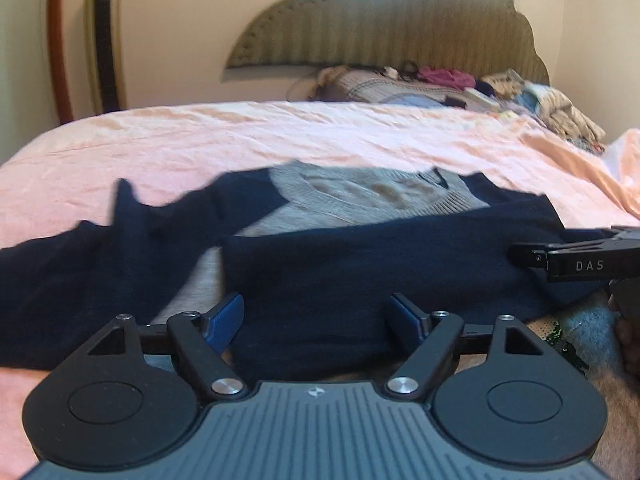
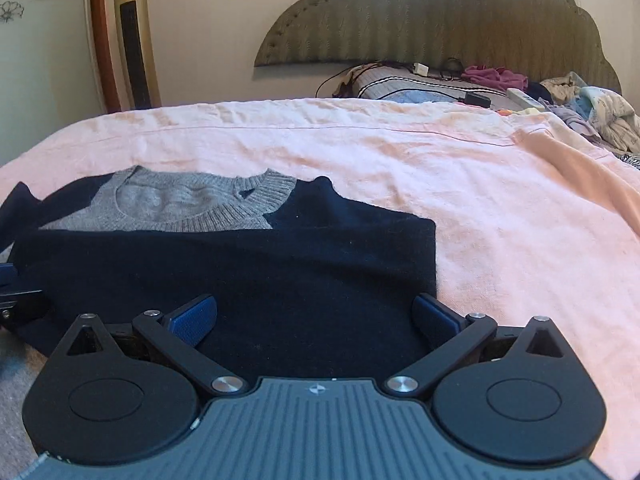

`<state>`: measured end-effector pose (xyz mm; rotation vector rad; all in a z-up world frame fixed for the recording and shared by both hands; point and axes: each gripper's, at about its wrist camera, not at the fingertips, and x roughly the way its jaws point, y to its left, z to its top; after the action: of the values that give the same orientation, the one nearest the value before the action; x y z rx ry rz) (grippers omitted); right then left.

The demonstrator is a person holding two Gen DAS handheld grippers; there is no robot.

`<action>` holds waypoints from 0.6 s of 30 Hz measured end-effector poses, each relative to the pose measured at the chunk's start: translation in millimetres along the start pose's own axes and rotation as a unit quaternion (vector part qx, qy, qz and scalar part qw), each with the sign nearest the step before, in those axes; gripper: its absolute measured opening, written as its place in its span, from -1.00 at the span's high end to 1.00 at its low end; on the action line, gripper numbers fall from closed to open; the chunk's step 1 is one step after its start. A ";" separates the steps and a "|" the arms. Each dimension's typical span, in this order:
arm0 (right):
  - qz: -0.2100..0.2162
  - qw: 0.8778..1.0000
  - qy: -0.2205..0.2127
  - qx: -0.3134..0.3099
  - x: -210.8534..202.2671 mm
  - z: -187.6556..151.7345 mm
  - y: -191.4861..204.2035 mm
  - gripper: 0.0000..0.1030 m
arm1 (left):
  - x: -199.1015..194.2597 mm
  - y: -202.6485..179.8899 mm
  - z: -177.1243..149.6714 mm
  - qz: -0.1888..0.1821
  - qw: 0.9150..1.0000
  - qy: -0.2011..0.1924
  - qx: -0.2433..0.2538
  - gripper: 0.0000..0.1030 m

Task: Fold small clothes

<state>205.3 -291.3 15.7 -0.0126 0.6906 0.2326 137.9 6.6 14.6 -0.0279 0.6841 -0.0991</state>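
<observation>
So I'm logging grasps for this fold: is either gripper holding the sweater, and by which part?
Nothing is held. The left gripper and right gripper both stand open over the navy sweater, its near edge between their fingers.

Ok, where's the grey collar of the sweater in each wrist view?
Left wrist: grey collar sits upper centre, just beyond the navy fold.
Right wrist: grey collar sits left of centre, at the sweater's far edge.
Shared landmark: the scalloped headboard behind the bed.
</observation>
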 end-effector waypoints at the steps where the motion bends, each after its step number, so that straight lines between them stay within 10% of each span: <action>1: 0.000 1.000 0.000 0.000 0.0 -0.2 0.2 -1.00 | -13.6 14.2 -2.7 0.010 1.000 -0.017 -0.018 -0.53; 4: -0.002 1.000 -0.002 -0.001 -1.1 0.4 -0.8 -1.00 | -51.8 74.5 -15.6 0.038 0.991 -0.066 -0.114 -0.54; 7: -0.001 1.000 -0.006 0.004 -2.3 0.0 -2.1 -1.00 | -81.2 160.0 -33.6 0.098 0.952 -0.099 -0.273 -0.62; 13: 0.001 1.000 -0.009 0.009 -4.1 -1.0 -2.9 -1.00 | -105.3 301.8 -91.3 0.121 0.787 -0.179 -0.578 -0.60; 15: 0.001 1.000 -0.011 0.012 -4.8 -1.2 -3.5 -1.00 | -102.1 315.2 -89.1 0.110 0.777 -0.197 -0.587 -0.61; 18: 0.004 1.000 -0.012 0.017 -5.2 -0.9 -4.8 -1.00 | -87.0 323.4 -73.3 0.116 0.803 -0.178 -0.557 -0.50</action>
<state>201.9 -297.1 18.0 0.0250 0.6705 0.2281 51.2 337.6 -6.3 -1.0777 0.2780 0.5539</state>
